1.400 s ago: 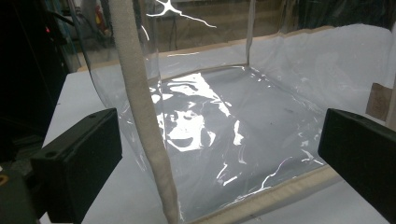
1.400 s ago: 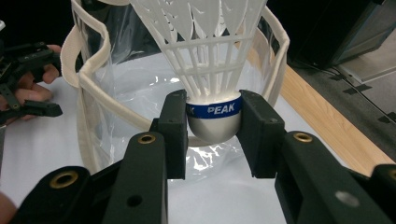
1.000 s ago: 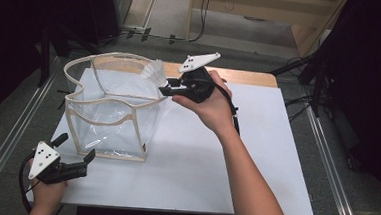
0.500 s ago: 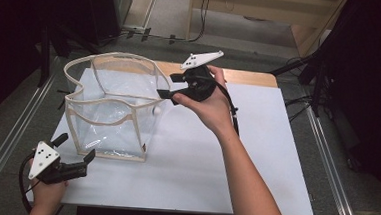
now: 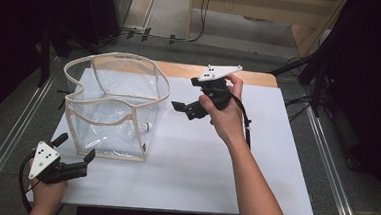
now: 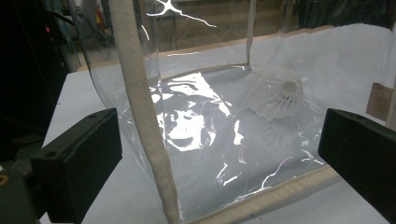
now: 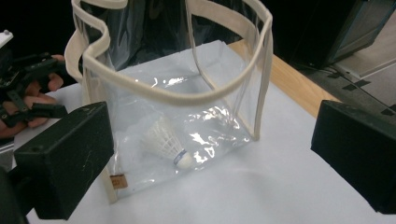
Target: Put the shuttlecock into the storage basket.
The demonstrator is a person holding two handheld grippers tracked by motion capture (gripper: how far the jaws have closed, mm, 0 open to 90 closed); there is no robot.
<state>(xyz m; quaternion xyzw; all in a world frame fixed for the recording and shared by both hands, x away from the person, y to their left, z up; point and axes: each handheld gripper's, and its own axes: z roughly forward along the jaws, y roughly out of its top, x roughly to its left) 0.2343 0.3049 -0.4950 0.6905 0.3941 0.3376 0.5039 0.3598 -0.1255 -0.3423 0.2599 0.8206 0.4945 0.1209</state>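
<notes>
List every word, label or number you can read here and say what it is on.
No text can be read.
The small brown tag on the clear bag: too small and blurred to read.
The black dots on the left gripper's plate are markers, not writing.
The shuttlecock inside the bag has a blue band, no legible print.

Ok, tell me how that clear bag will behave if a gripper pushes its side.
The clear bag probably dents: its walls look like thin wrinkled film, and only the trim seems to hold shape. It likely slides or tips easily, holding just a shuttlecock.
</notes>
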